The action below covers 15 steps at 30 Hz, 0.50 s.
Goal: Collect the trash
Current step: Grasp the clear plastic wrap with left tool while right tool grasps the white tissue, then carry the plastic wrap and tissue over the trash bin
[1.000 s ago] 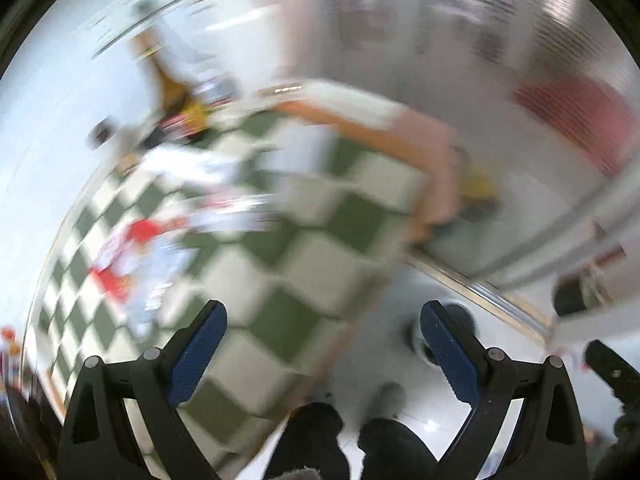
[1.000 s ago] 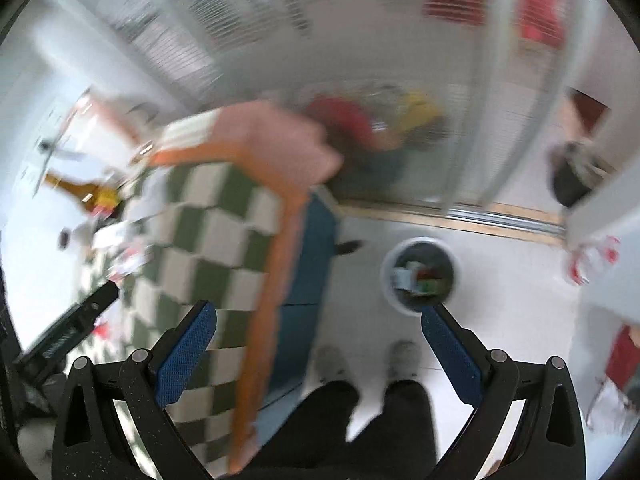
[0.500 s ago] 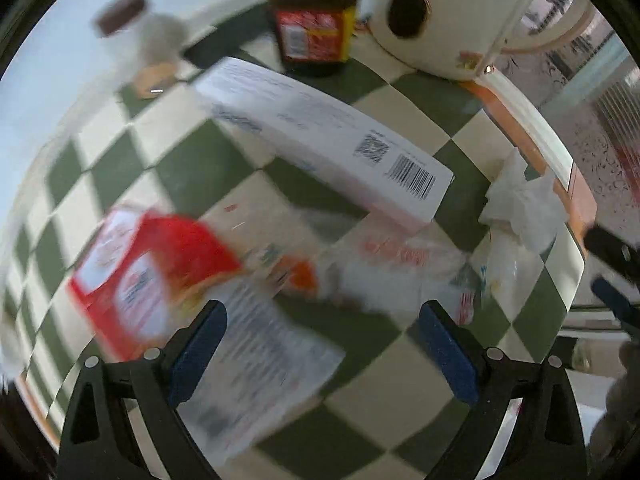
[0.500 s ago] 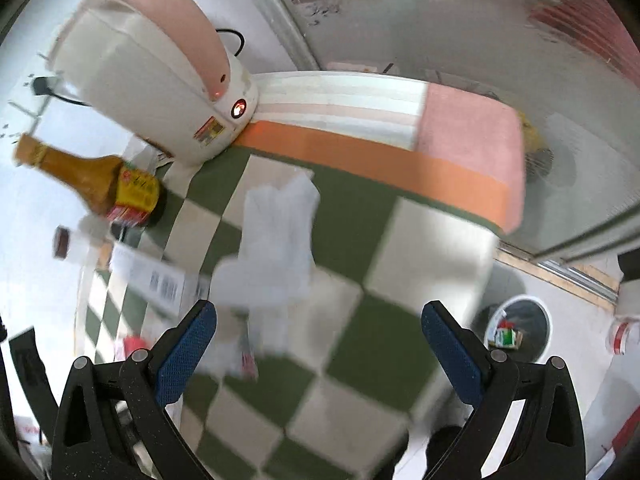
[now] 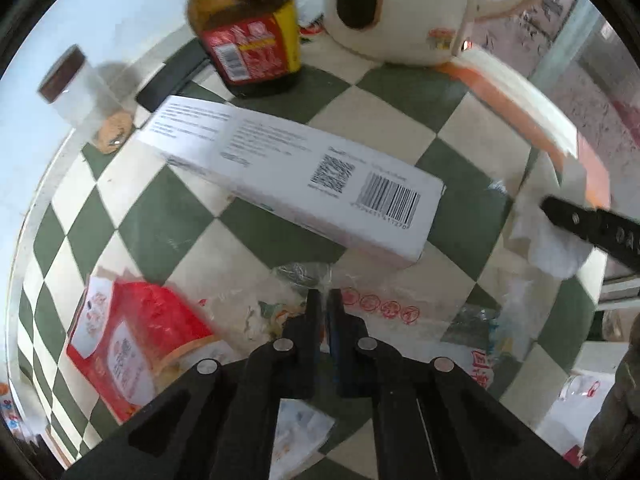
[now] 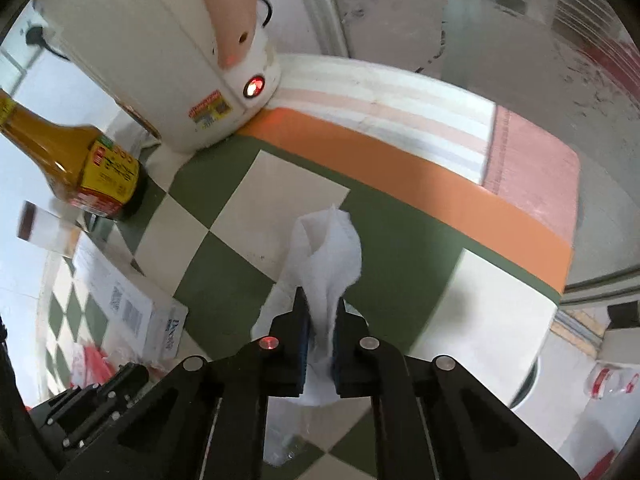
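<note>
Left wrist view is showing the table [image 5: 256,236], which is wearing a green-and-cream checked cloth, and one cream rice cooker [image 5: 404,8] is sitting at its far end. Nearer, one long white box [image 5: 296,176] is lying flat beside one brown sauce bottle [image 5: 248,28] and one small capped jar [image 5: 76,92]. Trash is lying loose on the cloth: one red packet [image 5: 128,340], one clear plastic wrapper [image 5: 372,304] and one crumpled tissue [image 6: 332,260].

Both jaws have just been closing. The left hand-held gripper [image 5: 325,300] is pinching together over the wrapper's edge, though whether film is caught between the pads is hard to tell. The right hand-held gripper [image 6: 320,316] is clamping the tissue, which is standing up between its pads.

Lifting straight and slowly is probably wise, since the wrapper is thin and could slip; confirming it is rising before swinging away would help. The tissue grip is looking firm.
</note>
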### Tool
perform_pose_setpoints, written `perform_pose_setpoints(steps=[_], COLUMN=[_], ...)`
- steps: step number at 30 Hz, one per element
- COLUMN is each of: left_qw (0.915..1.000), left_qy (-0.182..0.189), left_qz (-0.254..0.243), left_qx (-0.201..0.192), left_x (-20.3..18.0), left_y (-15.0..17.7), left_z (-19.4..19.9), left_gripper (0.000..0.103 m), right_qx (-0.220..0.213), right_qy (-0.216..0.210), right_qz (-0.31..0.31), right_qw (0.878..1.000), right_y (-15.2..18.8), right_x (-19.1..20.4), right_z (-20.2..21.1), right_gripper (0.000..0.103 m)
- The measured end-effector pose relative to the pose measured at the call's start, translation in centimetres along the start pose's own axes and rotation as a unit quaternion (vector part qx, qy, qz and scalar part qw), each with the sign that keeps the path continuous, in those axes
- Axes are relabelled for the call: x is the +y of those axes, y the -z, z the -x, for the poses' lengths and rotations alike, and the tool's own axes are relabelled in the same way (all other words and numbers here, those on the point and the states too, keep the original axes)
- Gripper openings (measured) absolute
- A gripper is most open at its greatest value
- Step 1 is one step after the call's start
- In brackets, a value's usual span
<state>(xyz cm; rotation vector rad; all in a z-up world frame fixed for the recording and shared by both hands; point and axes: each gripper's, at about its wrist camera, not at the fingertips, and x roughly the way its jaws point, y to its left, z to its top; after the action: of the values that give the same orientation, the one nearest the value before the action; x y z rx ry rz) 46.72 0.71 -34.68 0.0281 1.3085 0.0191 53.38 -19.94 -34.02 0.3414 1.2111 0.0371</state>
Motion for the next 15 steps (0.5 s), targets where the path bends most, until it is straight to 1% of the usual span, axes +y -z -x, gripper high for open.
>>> perform_pose_setpoints(steps=[4,8,11,12,15], left_qw=[0.9994,0.9978,0.9964,0.9961,0.9941], left_qy=[-0.001,-0.001,0.005,0.008,0.020], left_qz=[0.013,0.015,0.008,0.005,-0.018], left_qx=[-0.031,-0.064,-0.084,-0.088,-0.105], left_x=[0.6,-0.3,-1.7,-2.4,-5.7], left_y=[0.7,1.5,1.6,1.3,1.5], left_z=[4.1,8.7,11.6,12.0,14.2], left_gripper=[0.000,0.001,0.000,0.000,0.000], right_qx=[-0.033,-0.059,-0.078,-0.082,-0.103], right_qy=[-0.026,-0.048,-0.060,-0.061,-0.060], right_qz=[-0.018,-0.030,-0.044,-0.049,-0.077], right_qw=[0.999,0.997,0.994,0.994,0.990], right_y=[0.1,0.5,1.9,2.4,4.7], right_x=[-1.9,-4.2,-6.7,-7.5,-11.7], right_z=[4.0,7.8,10.8,11.5,14.7], right_gripper=[0.008,0.008,0.008,0.008,0.008])
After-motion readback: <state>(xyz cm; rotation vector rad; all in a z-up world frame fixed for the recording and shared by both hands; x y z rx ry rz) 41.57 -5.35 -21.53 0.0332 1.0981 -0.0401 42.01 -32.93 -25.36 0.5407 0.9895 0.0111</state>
